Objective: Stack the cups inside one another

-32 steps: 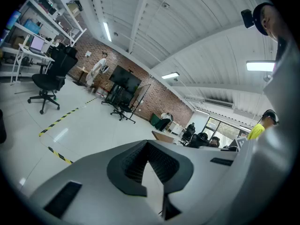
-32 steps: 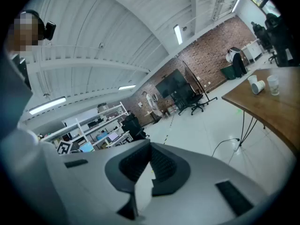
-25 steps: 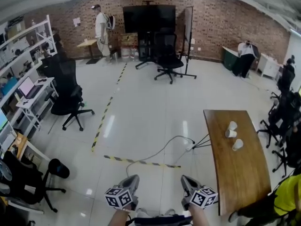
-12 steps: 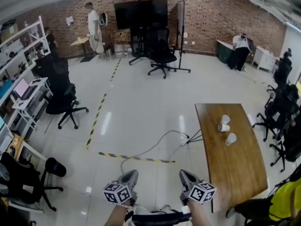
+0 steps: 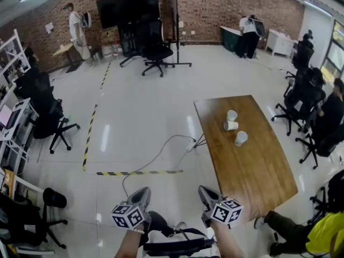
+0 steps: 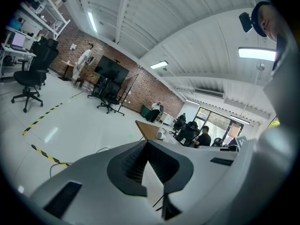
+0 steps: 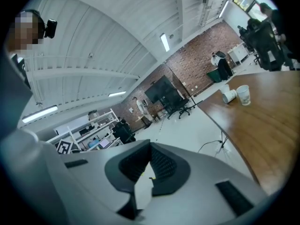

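Observation:
Three white paper cups stand apart from the grippers on a brown wooden table [image 5: 252, 165] to my right. One cup [image 5: 231, 115] is upright at the far end, a second cup [image 5: 231, 126] lies on its side just before it, and a third cup [image 5: 241, 138] stands nearer. My left gripper [image 5: 142, 194] and right gripper [image 5: 205, 194] are held low over the floor, short of the table. Both have their jaws together with nothing between them. The right gripper view shows the right gripper [image 7: 151, 146] and two cups [image 7: 243, 94] ahead on the table. The left gripper [image 6: 146, 143] points toward the table's end.
A cable [image 5: 156, 152] and striped yellow-black tape [image 5: 137, 172] lie on the floor ahead. Black office chairs [image 5: 51, 120] stand at the left and around the table's right side [image 5: 301, 90]. People sit at the right edge, and others stand by the brick wall.
The head view has swung right: the table and cups now sit nearer the middle and look larger. Both grippers have moved toward the table, still with jaws together.

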`<action>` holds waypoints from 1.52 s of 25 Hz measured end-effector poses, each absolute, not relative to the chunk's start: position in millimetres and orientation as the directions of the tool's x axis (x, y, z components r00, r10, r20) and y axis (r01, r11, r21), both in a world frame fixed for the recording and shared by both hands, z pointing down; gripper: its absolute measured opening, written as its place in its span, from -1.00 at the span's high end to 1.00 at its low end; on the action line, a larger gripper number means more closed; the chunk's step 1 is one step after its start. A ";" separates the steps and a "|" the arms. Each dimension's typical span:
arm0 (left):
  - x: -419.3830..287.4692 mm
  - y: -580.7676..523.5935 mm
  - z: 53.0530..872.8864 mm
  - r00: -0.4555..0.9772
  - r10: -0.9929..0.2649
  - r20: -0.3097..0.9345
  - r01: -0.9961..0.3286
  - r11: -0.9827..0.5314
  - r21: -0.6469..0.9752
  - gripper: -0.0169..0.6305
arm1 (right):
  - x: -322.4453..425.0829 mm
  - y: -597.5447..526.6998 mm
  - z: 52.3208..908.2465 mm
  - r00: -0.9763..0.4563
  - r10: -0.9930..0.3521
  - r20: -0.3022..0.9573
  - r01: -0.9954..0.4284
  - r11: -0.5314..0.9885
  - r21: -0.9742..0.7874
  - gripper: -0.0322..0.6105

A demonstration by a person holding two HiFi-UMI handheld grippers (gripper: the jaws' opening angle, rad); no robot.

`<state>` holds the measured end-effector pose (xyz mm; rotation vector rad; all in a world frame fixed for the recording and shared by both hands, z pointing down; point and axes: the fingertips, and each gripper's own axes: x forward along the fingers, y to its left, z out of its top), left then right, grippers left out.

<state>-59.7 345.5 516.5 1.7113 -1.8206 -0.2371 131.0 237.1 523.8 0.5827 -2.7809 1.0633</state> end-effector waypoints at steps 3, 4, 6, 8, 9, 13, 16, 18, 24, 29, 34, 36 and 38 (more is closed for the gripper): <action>-40.2 322.4 517.7 0.103 -0.944 0.314 -0.852 0.079 0.518 0.98 | 150.6 221.9 531.9 -0.905 -0.351 0.241 -0.421 0.657 -0.625 0.88; -34.5 314.0 517.9 0.129 -0.941 0.314 -0.858 0.053 0.511 0.98 | 155.2 216.2 533.2 -0.898 -0.366 0.244 -0.434 0.648 -0.626 0.88; -26.0 297.1 519.2 0.171 -0.933 0.318 -0.869 0.009 0.494 0.98 | 162.2 204.1 535.1 -0.884 -0.398 0.243 -0.456 0.627 -0.632 0.88; -21.3 278.5 522.7 0.204 -0.924 0.324 -0.872 -0.020 0.490 0.98 | 167.4 191.9 537.5 -0.871 -0.429 0.239 -0.474 0.609 -0.637 0.88; -21.0 267.8 524.8 0.219 -0.920 0.326 -0.870 -0.033 0.492 0.98 | 168.6 185.3 539.3 -0.865 -0.443 0.237 -0.483 0.601 -0.637 0.88; -29.5 216.8 533.8 0.293 -0.895 0.336 -0.863 -0.096 0.496 0.98 | 169.3 151.7 545.6 -0.820 -0.520 0.242 -0.542 0.565 -0.622 0.88; -34.9 173.6 536.6 0.364 -0.867 0.341 -0.850 -0.159 0.503 0.98 | 170.0 125.6 545.5 -0.772 -0.586 0.247 -0.587 0.509 -0.630 0.88; -40.5 145.6 534.8 0.404 -0.851 0.335 -0.837 -0.196 0.511 0.98 | 165.4 109.0 544.8 -0.746 -0.614 0.258 -0.614 0.482 -0.626 0.88; -57.2 70.4 538.2 0.512 -0.786 0.347 -0.800 -0.290 0.525 0.98 | 144.5 55.5 539.3 -0.639 -0.711 0.295 -0.708 0.394 -0.585 0.81; -66.3 24.1 542.9 0.602 -0.720 0.344 -0.754 -0.371 0.543 0.98 | 120.1 27.7 539.4 -0.564 -0.760 0.322 -0.759 0.324 -0.564 0.81; -68.1 -0.8 554.6 0.678 -0.645 0.351 -0.702 -0.428 0.569 0.98 | 104.3 12.4 543.6 -0.495 -0.791 0.360 -0.806 0.263 -0.531 0.80; -68.1 -6.3 556.4 0.703 -0.622 0.345 -0.681 -0.448 0.579 0.98 | 100.2 8.3 544.3 -0.470 -0.798 0.377 -0.828 0.249 -0.503 0.80; -66.6 -11.1 557.6 0.719 -0.609 0.335 -0.664 -0.460 0.589 0.98 | 101.5 5.0 547.0 -0.441 -0.799 0.409 -0.859 0.243 -0.450 0.80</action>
